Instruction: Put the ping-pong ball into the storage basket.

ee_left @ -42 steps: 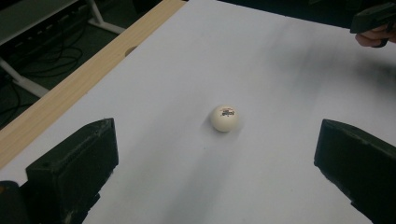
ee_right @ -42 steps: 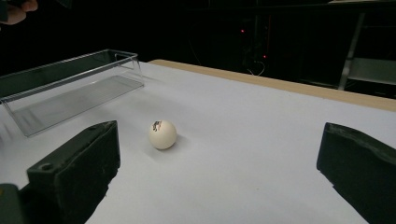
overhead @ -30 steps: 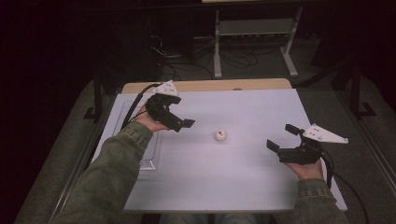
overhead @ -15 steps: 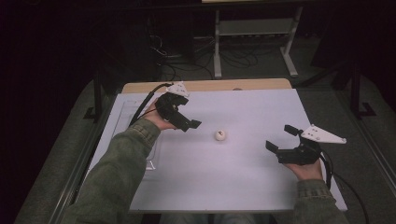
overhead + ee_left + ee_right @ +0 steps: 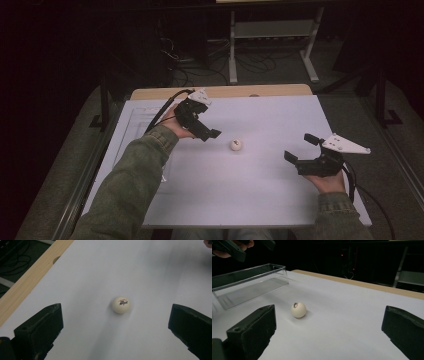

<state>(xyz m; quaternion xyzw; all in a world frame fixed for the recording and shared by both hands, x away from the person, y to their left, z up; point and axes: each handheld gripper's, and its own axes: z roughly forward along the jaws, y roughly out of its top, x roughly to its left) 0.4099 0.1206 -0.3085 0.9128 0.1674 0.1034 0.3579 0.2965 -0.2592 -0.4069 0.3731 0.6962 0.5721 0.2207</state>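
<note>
Two claws stand spread and empty: the left claw (image 5: 212, 134) hovers just beside the ball (image 5: 236, 145), the right claw (image 5: 301, 148) well apart. The ball lies mid-tabletop (image 5: 260, 200). Judged best: centre it between the left jaws, lower, close gently so it cannot roll.

a: where does the high view sit?
b: above the near edge of the table (image 5: 280, 200), facing toward 12 o'clock and down, far enough to take in the whole top.
a: and the left gripper view?
b: close over the surface, tilted steeply down past its own jaws at the ball (image 5: 121, 304).
a: the right gripper view?
b: low, nearly level, facing 10 o'clock. all three share the ball (image 5: 298, 309) and the white top around it.
</note>
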